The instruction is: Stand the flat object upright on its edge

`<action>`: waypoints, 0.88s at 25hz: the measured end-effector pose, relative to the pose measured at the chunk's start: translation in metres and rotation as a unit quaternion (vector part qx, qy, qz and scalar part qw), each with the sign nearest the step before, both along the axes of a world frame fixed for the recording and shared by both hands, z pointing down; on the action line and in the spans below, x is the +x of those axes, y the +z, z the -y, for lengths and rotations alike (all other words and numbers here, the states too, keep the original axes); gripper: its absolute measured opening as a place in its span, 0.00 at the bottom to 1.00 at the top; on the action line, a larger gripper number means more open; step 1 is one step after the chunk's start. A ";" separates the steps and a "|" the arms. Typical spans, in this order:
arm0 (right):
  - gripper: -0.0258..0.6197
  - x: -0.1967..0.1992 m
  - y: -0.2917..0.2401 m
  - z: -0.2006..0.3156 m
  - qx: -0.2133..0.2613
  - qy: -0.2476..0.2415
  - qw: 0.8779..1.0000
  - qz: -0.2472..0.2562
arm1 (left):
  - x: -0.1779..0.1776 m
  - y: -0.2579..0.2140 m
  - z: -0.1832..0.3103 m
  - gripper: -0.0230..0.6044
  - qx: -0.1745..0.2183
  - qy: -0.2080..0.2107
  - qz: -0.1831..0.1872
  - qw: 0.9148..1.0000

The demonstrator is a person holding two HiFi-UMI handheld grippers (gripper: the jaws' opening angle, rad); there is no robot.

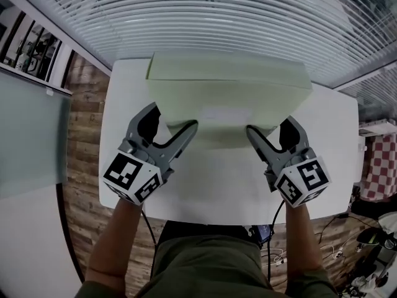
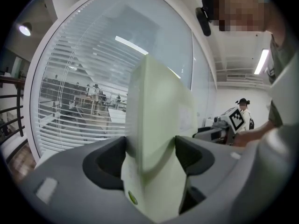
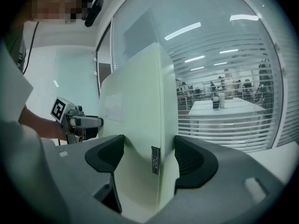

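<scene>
- The flat box (image 1: 229, 92), pale green, sits between my two tongs over the far half of the white desk (image 1: 205, 194). Its narrow long edge faces up and its broad face is turned toward me.
- Left tongs (image 1: 173, 126) pinch the box's lower left corner. The left gripper view shows both pads tight against the box (image 2: 159, 125), one on each broad face.
- Right tongs (image 1: 271, 129) pinch the lower right corner the same way. The right gripper view shows the box (image 3: 140, 115) filling the gap between the pads.
- I cannot tell whether the bottom edge touches the desk, because the box's own face hides it.
- Room to move: there is bare desk from the tongs to the near edge. The left desk edge is just beside my left tongs, with wooden floor (image 1: 80, 185) below it. The far desk edge meets the window blinds (image 1: 217, 11), close behind the box.
- Only the left gripper view shows a small green dot sticker (image 2: 132, 199) low on the box edge.
- Only the right gripper view shows a small dark label (image 3: 155, 160) on the narrow side.
- Each gripper view sees the opposite tongs across the box.
- The box is closed, so its contents are not visible.
</scene>
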State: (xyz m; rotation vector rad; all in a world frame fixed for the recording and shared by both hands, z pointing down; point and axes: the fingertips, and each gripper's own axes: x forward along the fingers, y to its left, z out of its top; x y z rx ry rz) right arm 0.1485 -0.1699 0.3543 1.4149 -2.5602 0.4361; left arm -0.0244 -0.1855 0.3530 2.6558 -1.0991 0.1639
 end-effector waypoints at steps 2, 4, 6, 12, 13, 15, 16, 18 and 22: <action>0.57 -0.003 0.002 0.000 0.005 0.005 1.000 -0.009 | -0.002 0.002 0.001 0.54 0.005 0.005 0.004 1.000; 0.57 -0.004 0.003 -0.001 0.013 0.009 1.000 -0.016 | -0.003 0.004 0.001 0.54 0.010 0.008 0.008 1.000; 0.57 -0.005 0.003 -0.002 0.023 0.014 0.999 -0.023 | -0.003 0.006 0.001 0.54 0.014 0.009 0.009 1.000; 0.57 -0.006 0.006 -0.006 0.041 0.022 0.998 -0.042 | -0.001 0.006 -0.003 0.54 0.034 0.019 0.034 0.999; 0.57 -0.007 0.007 -0.007 0.043 0.024 0.998 -0.043 | 0.001 0.003 -0.004 0.54 0.037 0.019 0.034 0.999; 0.57 -0.009 0.009 -0.008 0.046 0.027 0.998 -0.042 | 0.002 0.000 -0.004 0.54 0.042 0.020 0.031 0.998; 0.57 -0.010 0.010 -0.008 0.046 0.028 0.998 -0.042 | 0.001 0.001 -0.004 0.54 0.044 0.020 0.032 0.998; 0.57 -0.011 0.014 -0.010 0.046 0.031 0.998 -0.042 | 0.001 0.004 -0.006 0.54 0.045 0.021 0.036 0.998; 0.57 -0.013 0.019 -0.012 0.051 0.033 0.997 -0.048 | -0.001 0.009 -0.007 0.54 0.046 0.020 0.042 0.998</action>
